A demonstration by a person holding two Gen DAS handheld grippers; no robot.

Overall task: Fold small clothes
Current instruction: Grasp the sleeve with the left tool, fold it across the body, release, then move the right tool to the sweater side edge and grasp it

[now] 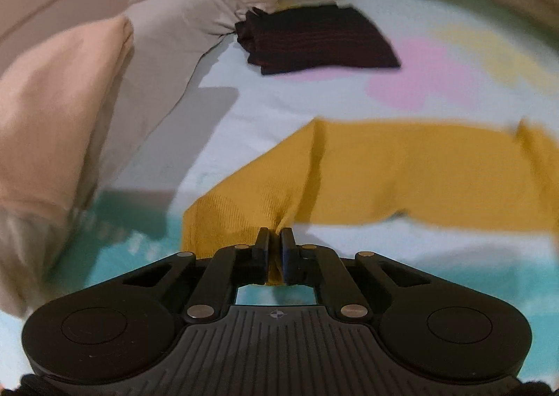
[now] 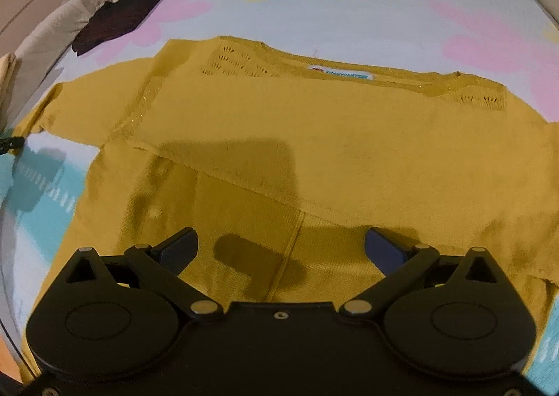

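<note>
Item 1: left gripper (image 1: 275, 238), bottom centre of left wrist view. Fingers pressed together w/ a bunch of mustard knit pinched between them. Fabric puckers at the tips and pokes out behind the pads, so grip looks secure.

Item 2: right gripper (image 2: 281, 245), bottom centre of right wrist view. Fingers spread wide, nothing held; hovers over lower part of the garment, its shadow on the cloth just ahead.

Item 3: yellow sweater (image 2: 297, 137), task item. Spread mostly flat across centre of right view, neck label (image 2: 340, 73) toward upper centre, sleeve trailing to left edge. In left view the pinched bit appears to be the sleeve end, at lower centre, w/ rest running off to the right.

Item 4: dark folded garment (image 1: 311, 39), upper centre of left view; upper left in right view. Well apart from the sweater; prob. already done.

Item 5: floral bedsheet (image 2: 349, 22), pale w/ pink and yellow flowers; work surface. Pillows (image 1: 63, 109) at left of left view.

Step in hand, by my read: sleeve fold-in. Handling notes: carry the sleeve low and across the body, keep it taut so it lands w/o wrinkles, line its edge w/ the side seam. Right gripper could pin the torso so the knit doesn't drag. Release only once it lies flat.
</note>
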